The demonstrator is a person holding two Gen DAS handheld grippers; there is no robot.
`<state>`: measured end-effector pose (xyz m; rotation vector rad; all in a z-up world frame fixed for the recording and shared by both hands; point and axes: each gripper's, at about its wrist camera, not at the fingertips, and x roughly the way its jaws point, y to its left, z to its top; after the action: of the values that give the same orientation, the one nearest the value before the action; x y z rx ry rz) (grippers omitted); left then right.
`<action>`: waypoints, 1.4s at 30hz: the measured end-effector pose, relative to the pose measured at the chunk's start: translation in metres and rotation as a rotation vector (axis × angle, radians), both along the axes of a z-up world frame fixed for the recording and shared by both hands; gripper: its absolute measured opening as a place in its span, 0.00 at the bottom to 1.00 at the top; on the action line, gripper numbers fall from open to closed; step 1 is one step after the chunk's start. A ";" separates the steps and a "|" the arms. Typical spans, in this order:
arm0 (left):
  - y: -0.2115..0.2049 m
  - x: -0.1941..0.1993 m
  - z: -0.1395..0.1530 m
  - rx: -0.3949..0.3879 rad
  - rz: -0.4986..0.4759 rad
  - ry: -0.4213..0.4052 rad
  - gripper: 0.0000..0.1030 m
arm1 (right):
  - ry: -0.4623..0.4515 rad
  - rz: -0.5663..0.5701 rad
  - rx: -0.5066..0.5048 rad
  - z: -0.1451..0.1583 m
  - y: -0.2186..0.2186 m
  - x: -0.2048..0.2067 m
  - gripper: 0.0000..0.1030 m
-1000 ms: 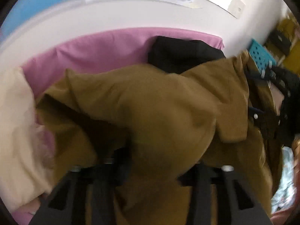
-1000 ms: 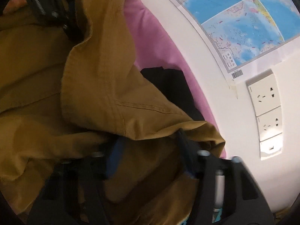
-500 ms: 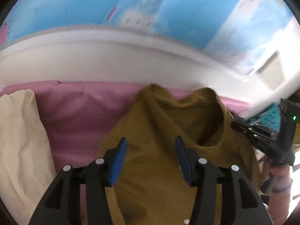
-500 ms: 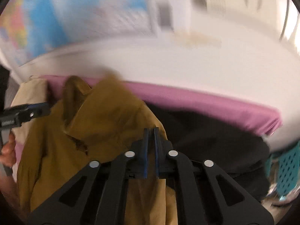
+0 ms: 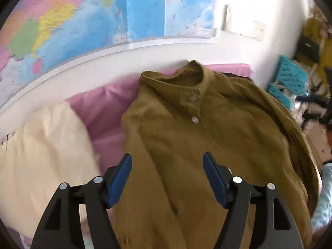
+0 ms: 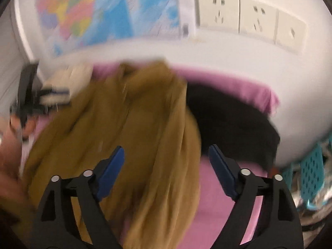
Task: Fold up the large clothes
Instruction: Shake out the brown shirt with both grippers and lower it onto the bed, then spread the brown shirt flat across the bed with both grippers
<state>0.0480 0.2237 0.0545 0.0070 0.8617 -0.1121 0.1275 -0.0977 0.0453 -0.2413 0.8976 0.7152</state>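
— Mustard shirt (image 5: 207, 137) lies on the pink sheet (image 5: 103, 112), ahead of and below both jaws?
— Yes. Left gripper (image 5: 167, 178) and right gripper (image 6: 166, 172), jaws just opening, stand spread and empty. Teal baskets (image 5: 290, 76): contents unclear.
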 end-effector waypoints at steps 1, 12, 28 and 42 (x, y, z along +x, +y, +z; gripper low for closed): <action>0.006 -0.014 0.003 -0.010 0.005 -0.015 0.73 | 0.030 0.006 0.002 -0.011 -0.009 -0.019 0.84; 0.042 -0.129 -0.072 -0.218 0.083 0.121 0.81 | 0.197 -0.115 0.106 -0.081 -0.056 -0.083 0.53; 0.051 -0.147 -0.023 -0.077 0.187 -0.006 0.10 | -0.052 -0.395 0.144 0.022 -0.140 -0.042 0.09; 0.144 -0.124 -0.033 0.462 0.723 0.037 0.66 | 0.046 -0.652 -0.044 -0.068 -0.159 0.015 0.55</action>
<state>-0.0763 0.3673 0.0220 0.1248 0.8659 0.7668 0.1422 -0.2570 -0.0227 0.0358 0.9642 0.0963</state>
